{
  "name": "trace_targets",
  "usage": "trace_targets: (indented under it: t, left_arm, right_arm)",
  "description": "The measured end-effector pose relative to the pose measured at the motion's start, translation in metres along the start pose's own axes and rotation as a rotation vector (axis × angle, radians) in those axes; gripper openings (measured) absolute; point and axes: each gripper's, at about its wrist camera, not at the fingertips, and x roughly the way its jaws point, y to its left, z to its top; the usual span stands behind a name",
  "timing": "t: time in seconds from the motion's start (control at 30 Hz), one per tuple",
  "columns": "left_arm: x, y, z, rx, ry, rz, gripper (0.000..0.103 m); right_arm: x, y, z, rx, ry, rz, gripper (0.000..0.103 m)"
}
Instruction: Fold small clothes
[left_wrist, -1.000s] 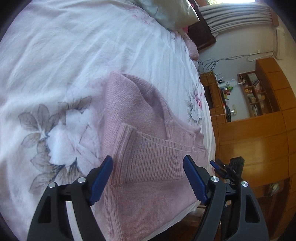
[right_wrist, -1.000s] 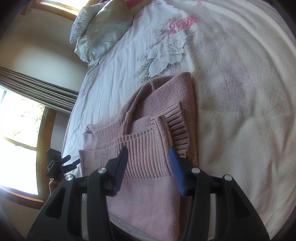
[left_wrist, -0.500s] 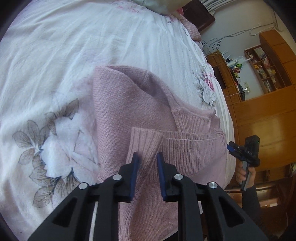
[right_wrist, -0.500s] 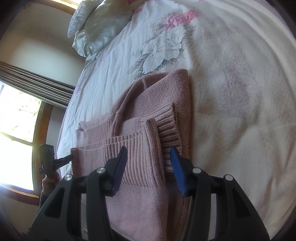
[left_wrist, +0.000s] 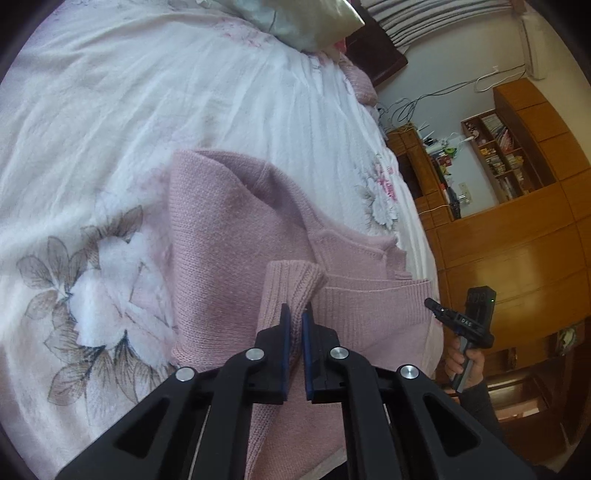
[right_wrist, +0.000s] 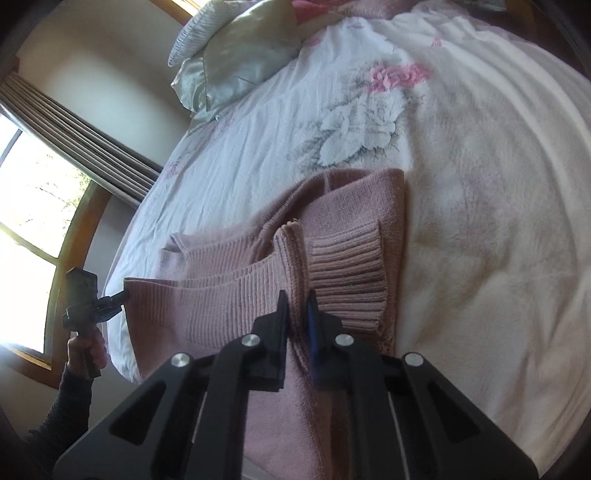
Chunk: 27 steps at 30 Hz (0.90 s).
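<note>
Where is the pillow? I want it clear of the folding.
The pillow lies at the head of the bed, at the top of both views, far beyond the pink sweater.

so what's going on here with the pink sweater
A person is folding a pink sweater on a flowered bedspread, with a handheld gripper in each hand. The left gripper and the right gripper are each shut on a ribbed part of the sweater. The sleeves are already folded in.
</note>
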Motion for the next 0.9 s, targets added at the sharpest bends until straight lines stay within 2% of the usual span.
trace_targets:
  t: [0.27,0.4,0.7,0.9]
  left_arm:
    - [-0.038,-0.011,0.025,0.013,-0.102,-0.074,0.005]
    - [-0.044,-0.019,0.05,0.024,-0.127,-0.076,0.005]
    - [0.003,0.003,0.109,-0.027,-0.072,-0.031,0.005]
    - [0.03,0.032,0.126,-0.086,-0.045,-0.024,0.005]
  right_arm:
    - [-0.036,0.027,0.026,-0.035,-0.105,0.017,0.008]
    - [-0.033,0.024,0.049,-0.003,-0.123,-0.001,0.008]
    - [0.008,-0.001,0.087,0.067,-0.102,-0.076,0.008]
    - [0.037,-0.022,0.095,0.104,-0.071,-0.109,0.008]
